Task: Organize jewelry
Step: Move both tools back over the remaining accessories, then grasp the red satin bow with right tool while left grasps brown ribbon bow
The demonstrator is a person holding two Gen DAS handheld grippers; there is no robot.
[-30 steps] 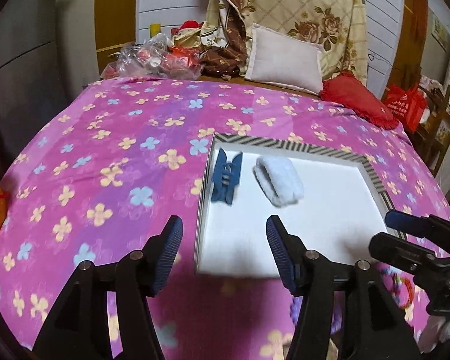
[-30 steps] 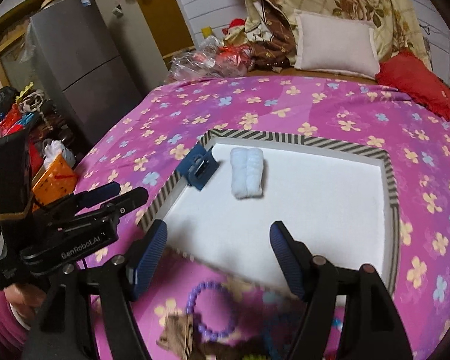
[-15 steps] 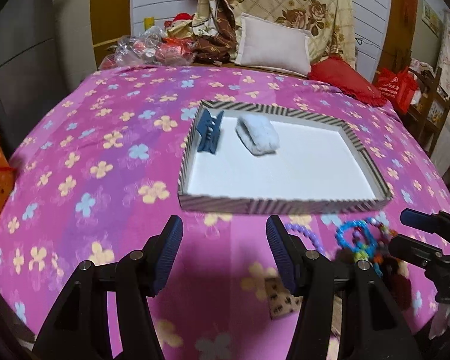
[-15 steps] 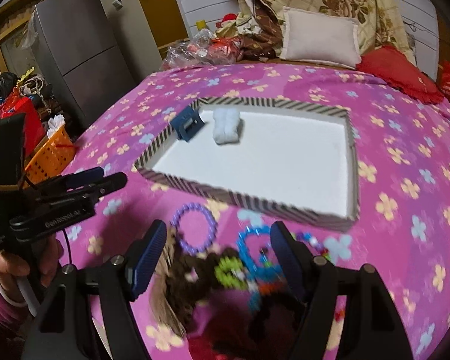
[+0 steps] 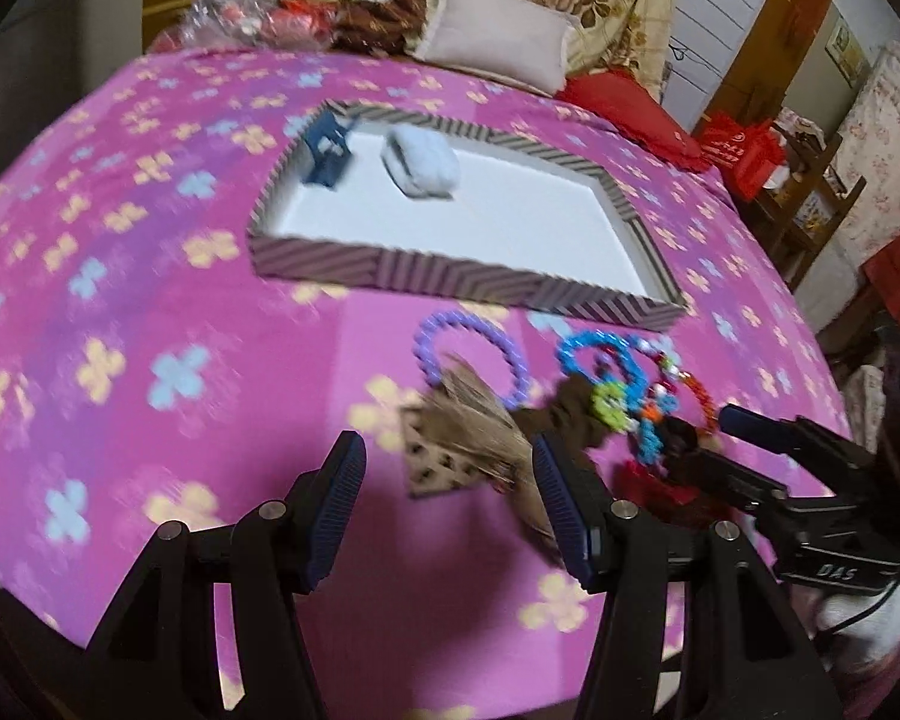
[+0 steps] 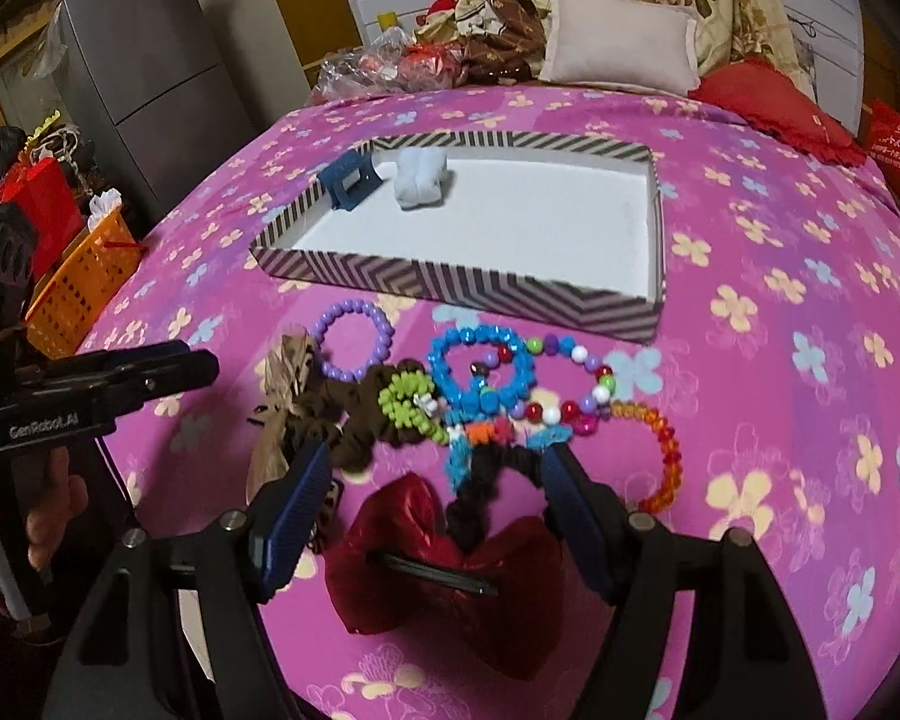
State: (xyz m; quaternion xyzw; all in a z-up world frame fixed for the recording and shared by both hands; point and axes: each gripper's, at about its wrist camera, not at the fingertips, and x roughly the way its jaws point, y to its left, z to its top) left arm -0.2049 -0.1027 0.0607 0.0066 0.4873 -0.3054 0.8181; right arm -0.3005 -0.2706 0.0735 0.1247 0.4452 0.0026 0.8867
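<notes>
Hovering over a bed (image 6: 780, 240), my right fingers (image 6: 435, 507) stand apart above a red bow (image 6: 450, 570). My left fingers (image 5: 450, 510) gape empty, a striped tray (image 5: 450, 282) beyond them.

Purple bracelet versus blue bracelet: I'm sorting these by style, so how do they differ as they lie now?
The purple bracelet is a single plain ring of smooth round beads; the blue bracelet has chunkier, spikier beads and looks wider. The purple one lies nearly free, only its lower edge touching the brown scrunchie; the blue one is tangled with a multicolour bead strand and a green piece. Both are beaded loops lying flat on the pink bedspread, outside the striped tray.
</notes>
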